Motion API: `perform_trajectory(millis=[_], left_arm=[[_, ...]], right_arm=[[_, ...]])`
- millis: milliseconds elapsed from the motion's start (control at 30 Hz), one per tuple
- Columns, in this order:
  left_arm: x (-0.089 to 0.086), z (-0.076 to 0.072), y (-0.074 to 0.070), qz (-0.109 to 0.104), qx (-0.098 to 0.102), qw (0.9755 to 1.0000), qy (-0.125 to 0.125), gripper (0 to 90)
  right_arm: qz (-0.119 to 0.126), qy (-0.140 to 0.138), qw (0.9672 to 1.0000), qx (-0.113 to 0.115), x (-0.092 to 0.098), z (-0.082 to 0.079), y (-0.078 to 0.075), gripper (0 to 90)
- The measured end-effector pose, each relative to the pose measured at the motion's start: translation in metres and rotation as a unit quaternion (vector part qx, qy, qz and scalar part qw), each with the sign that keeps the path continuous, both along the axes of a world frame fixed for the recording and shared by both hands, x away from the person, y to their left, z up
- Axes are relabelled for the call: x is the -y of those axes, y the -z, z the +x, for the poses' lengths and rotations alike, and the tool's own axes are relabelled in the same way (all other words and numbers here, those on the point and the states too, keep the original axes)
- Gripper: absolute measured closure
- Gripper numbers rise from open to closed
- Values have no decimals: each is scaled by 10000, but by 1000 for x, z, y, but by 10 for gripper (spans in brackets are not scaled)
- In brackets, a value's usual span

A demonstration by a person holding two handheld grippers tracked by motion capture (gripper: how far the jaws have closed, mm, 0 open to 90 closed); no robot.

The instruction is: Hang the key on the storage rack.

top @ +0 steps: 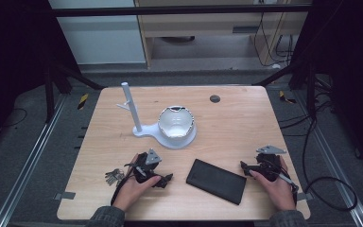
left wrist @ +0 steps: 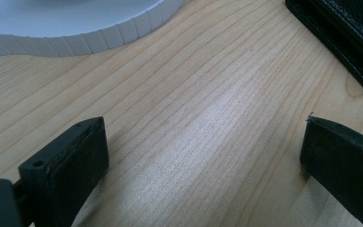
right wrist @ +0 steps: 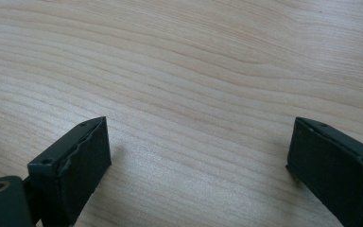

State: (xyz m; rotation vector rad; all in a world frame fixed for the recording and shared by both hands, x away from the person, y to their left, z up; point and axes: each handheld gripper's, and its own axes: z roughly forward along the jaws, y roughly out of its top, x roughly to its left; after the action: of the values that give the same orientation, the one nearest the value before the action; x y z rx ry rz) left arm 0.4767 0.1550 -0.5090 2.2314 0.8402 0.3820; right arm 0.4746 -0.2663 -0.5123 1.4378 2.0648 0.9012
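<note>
On the wooden table, my left gripper lies low near the front left, held by a hand, jaws pointing right. In the left gripper view my left gripper is open over bare wood, with the black case at the upper right. My right gripper rests at the front right, jaws pointing left toward the flat black case. Seen in its own view, my right gripper is open with only wood grain between the jaws. A bunch of keys lies just left of the left hand.
A white stand with an upright pole and side hook sits mid-table. Its round ribbed base carries a white bowl. A dark round spot marks the table's far side. Cables trail on the floor at right.
</note>
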Motion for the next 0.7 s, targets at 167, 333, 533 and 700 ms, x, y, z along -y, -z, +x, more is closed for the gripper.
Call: perform_trajectory(millis=[167, 333, 533, 700], left_arm=[[-3, -1, 0, -36, -23, 10000, 48, 27], [-10, -1, -16, 311, -100, 9994, 119, 68], [-33, 0, -43, 784, 25, 9969, 28, 52], [-60, -2, -60, 926, 23, 9956, -124, 57]], right_arm=[[18, 35, 10000, -20, -1, -1, 0, 67], [32, 52, 10000, -23, -1, -1, 0, 67], [-6, 20, 10000, 6, 0, -4, 0, 67], [36, 18, 10000, -31, 0, -5, 0, 66]])
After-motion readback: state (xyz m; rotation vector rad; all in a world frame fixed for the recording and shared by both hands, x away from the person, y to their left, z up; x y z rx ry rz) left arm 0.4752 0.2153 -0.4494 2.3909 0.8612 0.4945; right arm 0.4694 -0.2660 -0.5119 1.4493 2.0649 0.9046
